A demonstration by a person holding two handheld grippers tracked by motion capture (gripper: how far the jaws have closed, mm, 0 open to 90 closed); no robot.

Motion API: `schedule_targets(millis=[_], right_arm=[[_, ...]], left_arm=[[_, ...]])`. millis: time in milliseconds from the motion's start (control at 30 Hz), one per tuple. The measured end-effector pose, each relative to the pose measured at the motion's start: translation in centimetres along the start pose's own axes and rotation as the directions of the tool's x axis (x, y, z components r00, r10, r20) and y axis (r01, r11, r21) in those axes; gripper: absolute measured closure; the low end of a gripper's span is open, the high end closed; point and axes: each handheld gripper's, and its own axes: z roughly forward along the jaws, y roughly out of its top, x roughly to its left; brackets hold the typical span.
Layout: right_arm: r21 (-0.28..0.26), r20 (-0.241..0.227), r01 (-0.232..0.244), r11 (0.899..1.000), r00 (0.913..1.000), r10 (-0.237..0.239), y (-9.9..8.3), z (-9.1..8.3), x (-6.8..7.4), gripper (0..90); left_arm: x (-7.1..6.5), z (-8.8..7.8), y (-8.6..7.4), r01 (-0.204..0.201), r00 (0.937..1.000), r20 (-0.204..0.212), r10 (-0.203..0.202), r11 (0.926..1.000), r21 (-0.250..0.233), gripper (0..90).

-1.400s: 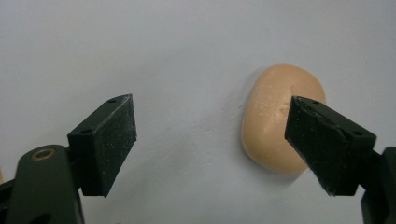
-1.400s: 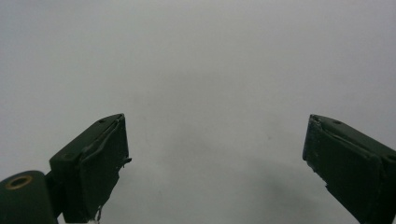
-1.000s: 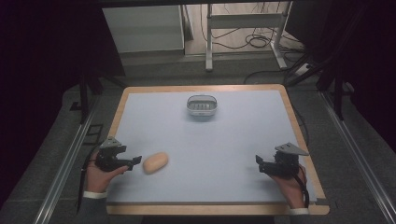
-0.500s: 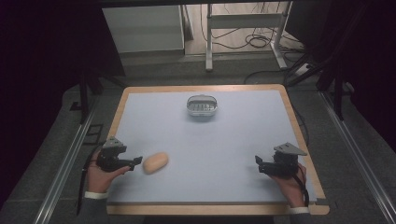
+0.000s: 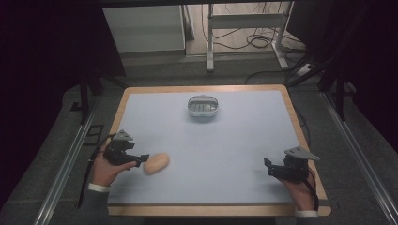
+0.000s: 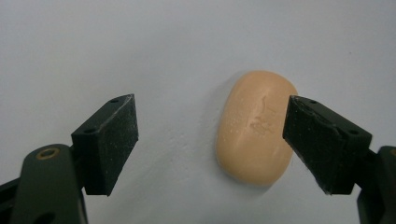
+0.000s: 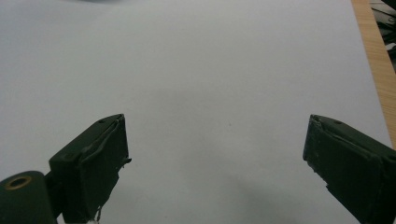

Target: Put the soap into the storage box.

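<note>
A peach-coloured oval soap bar [image 5: 156, 163] lies on the pale table at the front left. My left gripper [image 5: 141, 161] reaches it from the left. In the left gripper view the soap bar [image 6: 254, 128] lies between the jaws of the left gripper [image 6: 212, 121], close against the right-hand jaw and well apart from the other. These jaws have just been closing, and the pads do not press on the soap. My right gripper [image 5: 268, 166] rests near the front right corner, and in its own view the right gripper [image 7: 215, 140] stands wide open over bare table.
A small oval metal soap dish [image 5: 203, 106] with a ribbed insert stands at the back middle of the table [image 5: 234, 140]. The table has a wooden rim. Beyond it are a dark floor, metal rails, cables and a white frame.
My left gripper has edged right toward the soap, so its jaws now flank the bar's near end. The soap and the right hand have not moved.
</note>
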Motion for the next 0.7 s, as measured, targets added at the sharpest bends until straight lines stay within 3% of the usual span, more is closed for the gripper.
schedule_targets(millis=[367, 700], right_arm=[[0.006, -0.019, 0.016, 1.000, 0.9997, -0.016, -0.1, 0.1, 0.2, 6.8], [0.012, -0.020, 0.028, 1.000, 0.9994, -0.027, -0.2, 0.2, 0.4, 6.8]], left_arm=[[-0.5, 0.5, 1.1, -0.042, 0.9988, 0.024, 0.042, 0.9987, 0.028, 18.0], [-1.2, 2.7, 2.1, -0.100, 0.9941, 0.053, 0.095, 0.9886, 0.112, 18.1]])
